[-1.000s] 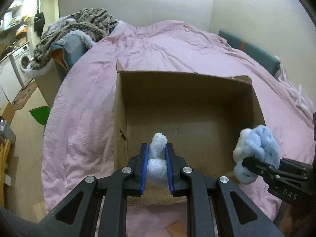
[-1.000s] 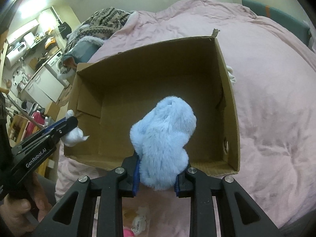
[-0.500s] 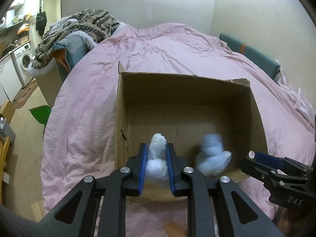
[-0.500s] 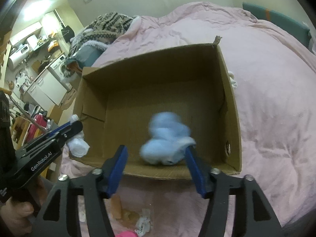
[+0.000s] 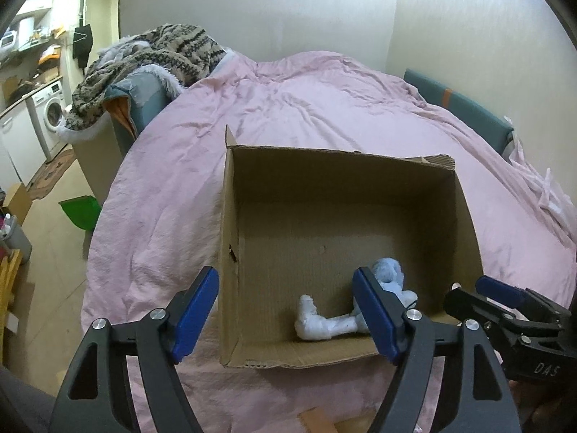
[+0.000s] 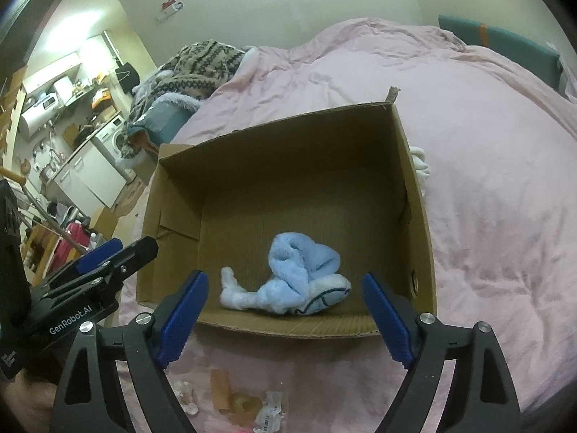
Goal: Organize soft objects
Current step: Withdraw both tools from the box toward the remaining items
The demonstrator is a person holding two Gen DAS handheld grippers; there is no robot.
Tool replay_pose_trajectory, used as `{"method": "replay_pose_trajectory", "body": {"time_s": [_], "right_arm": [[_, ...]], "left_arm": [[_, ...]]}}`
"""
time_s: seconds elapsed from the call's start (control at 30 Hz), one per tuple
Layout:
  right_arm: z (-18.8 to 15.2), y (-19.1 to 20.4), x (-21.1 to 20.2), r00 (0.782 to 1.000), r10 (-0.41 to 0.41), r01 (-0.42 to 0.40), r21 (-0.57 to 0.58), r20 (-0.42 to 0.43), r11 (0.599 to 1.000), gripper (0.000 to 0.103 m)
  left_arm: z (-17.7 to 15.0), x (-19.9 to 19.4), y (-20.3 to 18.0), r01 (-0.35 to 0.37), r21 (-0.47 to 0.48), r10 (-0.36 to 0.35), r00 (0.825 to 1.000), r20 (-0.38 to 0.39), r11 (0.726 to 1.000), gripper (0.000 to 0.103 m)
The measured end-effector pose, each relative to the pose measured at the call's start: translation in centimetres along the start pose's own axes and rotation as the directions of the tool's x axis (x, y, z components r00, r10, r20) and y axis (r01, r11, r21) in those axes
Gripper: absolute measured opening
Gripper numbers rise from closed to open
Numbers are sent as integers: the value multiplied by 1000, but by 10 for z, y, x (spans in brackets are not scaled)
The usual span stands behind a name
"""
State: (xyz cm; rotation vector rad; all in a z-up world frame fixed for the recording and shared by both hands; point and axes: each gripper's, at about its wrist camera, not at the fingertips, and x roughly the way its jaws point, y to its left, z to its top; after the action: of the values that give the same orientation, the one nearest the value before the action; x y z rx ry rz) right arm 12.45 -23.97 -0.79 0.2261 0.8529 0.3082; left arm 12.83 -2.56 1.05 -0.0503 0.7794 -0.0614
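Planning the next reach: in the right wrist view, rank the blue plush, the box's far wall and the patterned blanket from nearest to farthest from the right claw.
1. Blue plush, inside the box, just ahead of the right claw.
2. Box's far wall, behind the plush.
3. Patterned blanket, beyond the box, upper left.

Left claw (image 5: 285, 315): blue-padded fingers spread wide, nothing between them. Right claw (image 6: 285, 312): likewise spread wide and holding nothing. Both claws level, side by side, pointing the same way.
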Motion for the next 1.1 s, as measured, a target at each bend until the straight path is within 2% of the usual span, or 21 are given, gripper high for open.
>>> {"method": "replay_pose_trajectory", "body": {"time_s": [0.17,0.53,0.73,0.97,1.1], "right_arm": [[-2,0,-4,999,-23,23,0,26,1000,93],[-10,8,-23,999,-52,52,-52,-5,997,93],[-12,11,-36,999,-50,50,-40,-6,998,93],[-21,18,-53,998,-64,63,-55,-9,996,93],[-30,17,-58,998,-31,29,-41,-50,999,93]], "left_arm": [[-1,-5,3,-9,-4,9,1000,-6,1000,74],[-4,-38,13,-27,0,27,1000,15,1000,74],[-8,-57,16,-42,5,42,999,8,999,74],[-20,-71,23,-23,-28,21,997,-77,999,74],[-33,-74,28,-14,-39,8,989,-146,999,74]]}}
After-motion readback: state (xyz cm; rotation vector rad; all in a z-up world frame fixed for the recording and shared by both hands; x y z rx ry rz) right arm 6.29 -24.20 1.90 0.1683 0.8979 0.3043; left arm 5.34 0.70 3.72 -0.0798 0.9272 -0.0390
